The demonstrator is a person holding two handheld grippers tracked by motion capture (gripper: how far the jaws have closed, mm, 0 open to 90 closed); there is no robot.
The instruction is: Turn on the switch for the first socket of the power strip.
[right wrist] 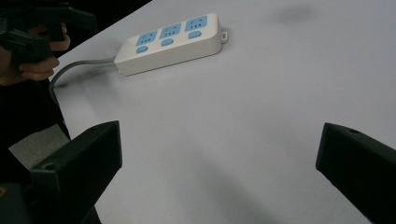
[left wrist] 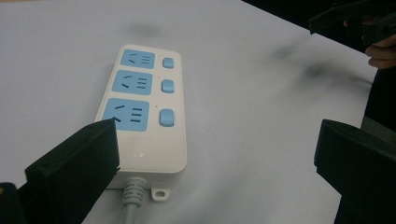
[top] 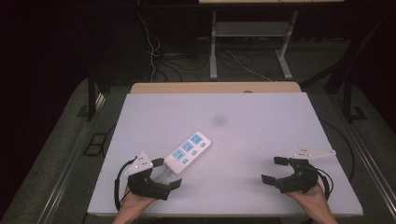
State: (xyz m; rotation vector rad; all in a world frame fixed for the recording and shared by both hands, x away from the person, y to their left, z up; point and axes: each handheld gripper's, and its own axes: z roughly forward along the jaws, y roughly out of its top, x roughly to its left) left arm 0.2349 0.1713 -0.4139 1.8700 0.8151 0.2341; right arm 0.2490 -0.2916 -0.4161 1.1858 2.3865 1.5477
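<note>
A white power strip [top: 188, 152] with three blue sockets and three blue switches lies slantwise on the white table top, left of centre. Its grey cord [right wrist: 77, 66] runs off toward the near left edge. My left gripper [top: 166, 173] stands open just behind the strip's cord end, and its own view has the strip [left wrist: 142, 114] close up beyond its left jaw. My right gripper [top: 275, 170] is open near the front right of the table with nothing between its jaws; the strip [right wrist: 170, 41] lies far off in its view.
The white board [top: 252, 135] rests on a wooden table whose far edge shows. A faint dark smudge [top: 218, 120] marks the board beyond the strip. Cables and metal table legs stand on the dark floor behind.
</note>
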